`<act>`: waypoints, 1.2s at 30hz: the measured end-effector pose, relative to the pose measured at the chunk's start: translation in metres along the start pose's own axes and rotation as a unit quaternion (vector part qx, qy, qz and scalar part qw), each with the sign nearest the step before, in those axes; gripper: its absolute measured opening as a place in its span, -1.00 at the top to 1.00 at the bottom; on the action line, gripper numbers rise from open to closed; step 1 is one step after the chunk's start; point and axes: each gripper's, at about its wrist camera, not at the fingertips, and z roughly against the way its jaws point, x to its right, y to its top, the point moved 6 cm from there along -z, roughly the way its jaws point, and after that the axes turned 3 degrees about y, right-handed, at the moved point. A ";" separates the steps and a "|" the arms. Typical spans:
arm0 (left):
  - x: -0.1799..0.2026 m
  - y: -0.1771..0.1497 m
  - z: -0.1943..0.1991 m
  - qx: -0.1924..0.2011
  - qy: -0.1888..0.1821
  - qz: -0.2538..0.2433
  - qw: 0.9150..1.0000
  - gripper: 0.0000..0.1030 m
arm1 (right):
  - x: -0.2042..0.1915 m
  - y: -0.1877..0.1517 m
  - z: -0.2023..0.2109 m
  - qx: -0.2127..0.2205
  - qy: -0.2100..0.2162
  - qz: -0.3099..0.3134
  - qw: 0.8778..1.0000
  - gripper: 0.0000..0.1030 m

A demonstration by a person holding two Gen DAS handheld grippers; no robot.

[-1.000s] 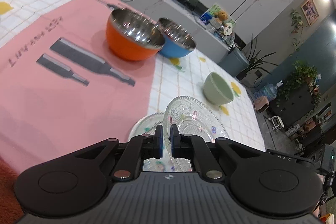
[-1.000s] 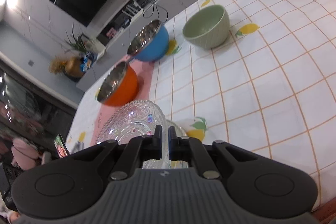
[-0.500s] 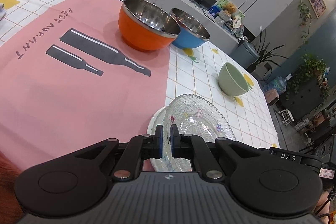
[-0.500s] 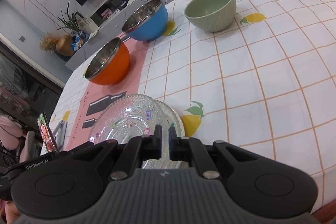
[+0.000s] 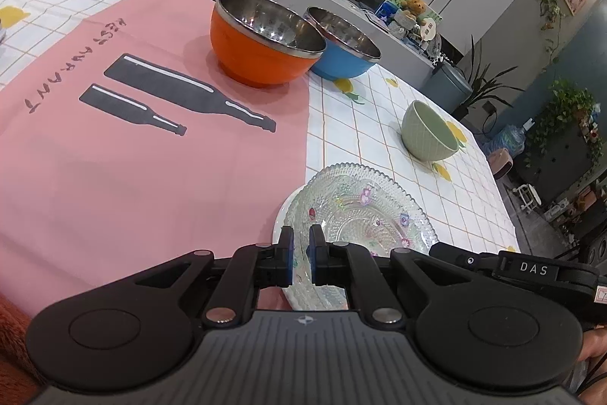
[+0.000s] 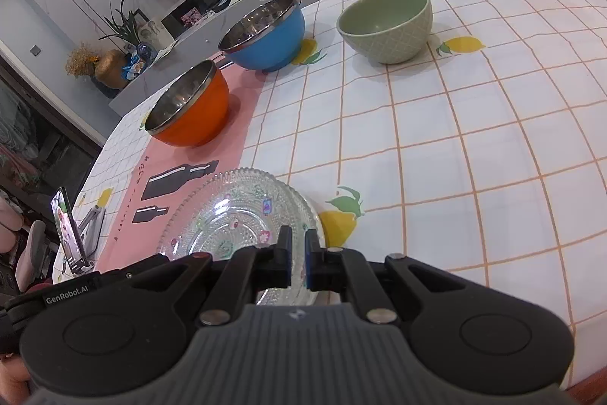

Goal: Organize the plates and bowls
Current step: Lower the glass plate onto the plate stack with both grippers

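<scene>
Glass, clear and knobbly, with small coloured motifs pressed into it: the glass plate sits near the front edge of the table, on top of a white plate whose rim peeps out on the side toward the pink placemat. Being round, it has no long axis to speak of; it faces upward, with its far rim seeming a little higher than the near one, though whether it lies fully flat cannot be told. The left gripper pinches the near rim on the placemat side, its jaws drawn close with the rim between them. The right gripper pinches the rim on the opposite side, over the checked, lemon-printed tablecloth, its jaws also almost together on the glass edge. Farther back stand three upright bowls with mouths up: an orange bowl on the placemat, a blue bowl just beside it at the placemat's edge, and a green bowl well apart on the tablecloth. A phone stands propped at the table's left edge.
</scene>
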 end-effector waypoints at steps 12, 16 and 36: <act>0.012 -0.003 0.001 0.005 0.032 -0.065 0.997 0.82 | -0.011 -0.001 -0.001 0.006 -0.032 0.061 0.998 0.90; 0.016 -0.005 0.002 0.010 0.049 -0.093 0.994 0.85 | -0.014 -0.002 -0.002 0.007 -0.047 0.082 0.995 0.90; 0.007 -0.003 0.003 0.005 0.023 -0.052 0.998 0.52 | -0.003 -0.008 0.008 -0.004 -0.037 0.046 0.998 0.71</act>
